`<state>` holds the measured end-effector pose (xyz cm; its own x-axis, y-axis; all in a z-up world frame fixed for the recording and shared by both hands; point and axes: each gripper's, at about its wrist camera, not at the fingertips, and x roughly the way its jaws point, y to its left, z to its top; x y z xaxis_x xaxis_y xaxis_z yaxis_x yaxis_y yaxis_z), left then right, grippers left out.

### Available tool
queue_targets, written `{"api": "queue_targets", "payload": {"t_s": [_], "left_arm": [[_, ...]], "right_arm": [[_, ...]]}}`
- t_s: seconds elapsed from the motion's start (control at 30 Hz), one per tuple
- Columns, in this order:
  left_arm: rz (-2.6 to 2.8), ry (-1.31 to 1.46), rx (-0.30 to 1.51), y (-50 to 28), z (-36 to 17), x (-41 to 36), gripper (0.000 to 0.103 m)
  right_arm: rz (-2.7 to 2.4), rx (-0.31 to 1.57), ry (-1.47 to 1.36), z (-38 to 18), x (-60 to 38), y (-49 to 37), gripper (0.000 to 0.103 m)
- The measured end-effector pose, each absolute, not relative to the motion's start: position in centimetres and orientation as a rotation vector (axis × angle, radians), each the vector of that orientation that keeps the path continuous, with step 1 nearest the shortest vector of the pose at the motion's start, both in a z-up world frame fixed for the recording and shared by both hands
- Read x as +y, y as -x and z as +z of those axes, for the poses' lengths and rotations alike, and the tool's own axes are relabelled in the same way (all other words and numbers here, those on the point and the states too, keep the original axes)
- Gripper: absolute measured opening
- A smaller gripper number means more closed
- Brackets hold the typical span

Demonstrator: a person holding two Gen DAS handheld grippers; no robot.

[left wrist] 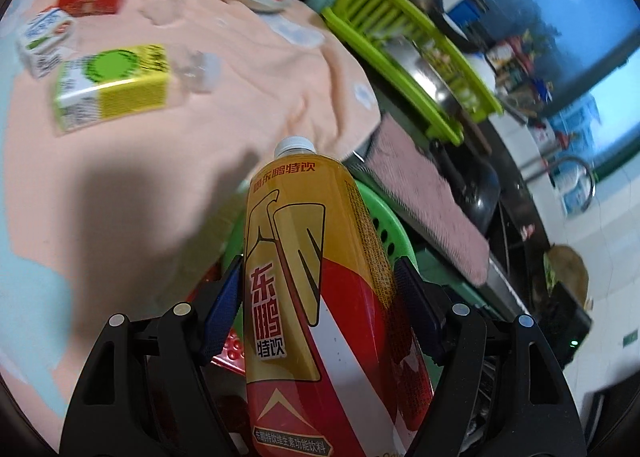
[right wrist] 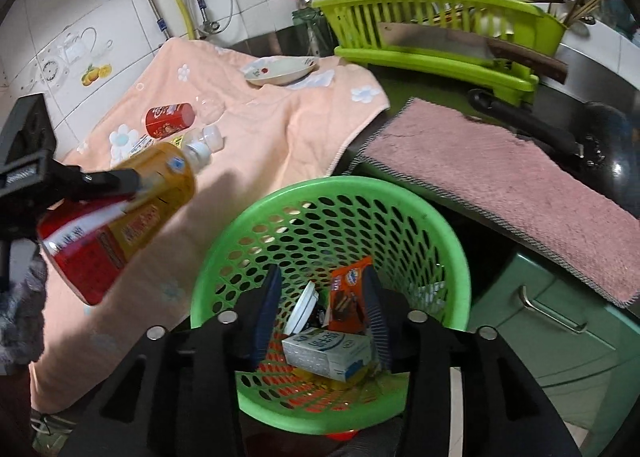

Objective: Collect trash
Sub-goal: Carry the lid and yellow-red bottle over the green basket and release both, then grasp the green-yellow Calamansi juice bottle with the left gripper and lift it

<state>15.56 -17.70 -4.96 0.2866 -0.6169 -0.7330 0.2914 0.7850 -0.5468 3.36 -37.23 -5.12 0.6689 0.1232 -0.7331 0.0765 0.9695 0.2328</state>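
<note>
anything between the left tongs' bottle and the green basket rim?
Nothing: in the right wrist view only bare peach towel separates the yellow-red drink bottle, held by the left tongs, from the green perforated basket.

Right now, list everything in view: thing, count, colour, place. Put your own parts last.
drink bottle: 1, gold and red, white cap, held beside the basket
basket: 1, green, perforated, below the right gripper, trash inside
cartons: 3 on the towel; yellow-green, white, red
clear bottle: 1, on the towel
towel: 1, peach, flowered, on the counter
dish: 1, white, at the towel's far edge
pink mat: 1, over the counter edge
dish rack: 1, lime green, cleaver on it
left gripper: shut on the drink bottle
right gripper: open, over the basket
</note>
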Motion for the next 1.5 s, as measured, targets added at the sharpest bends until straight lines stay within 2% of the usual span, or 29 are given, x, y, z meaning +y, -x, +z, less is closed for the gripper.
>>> {"api": "queue_targets", "payload": {"t_s": [0.13,0.5,0.63,1.1,1.5], "left_arm": [[-0.668,0.277,1.164,-15.7,-6.3,-20.2,0.073],[-0.745,0.108,1.237,-15.2,-10.2,-26.5,0.075],[-0.763,0.091,1.235,-15.0,-10.7,-27.0,0.079],[-0.716,0.061,1.144,-14.4,-8.3,-22.6,0.080],[-0.610,-0.049,0.989,-17.0,-4.3,-16.3,0.080]], "right_arm": [[0.007,0.827,-0.250,-4.9,-38.0,-2.3,0.052],[-0.027,0.821,-0.265,-5.2,-39.5,-0.7,0.058],[-0.033,0.815,-0.268,-5.1,-39.7,-0.4,0.060],[-0.004,0.802,-0.246,-4.1,-38.2,-1.1,0.065],[0.060,0.803,-0.204,-3.4,-35.3,-3.1,0.084]]}}
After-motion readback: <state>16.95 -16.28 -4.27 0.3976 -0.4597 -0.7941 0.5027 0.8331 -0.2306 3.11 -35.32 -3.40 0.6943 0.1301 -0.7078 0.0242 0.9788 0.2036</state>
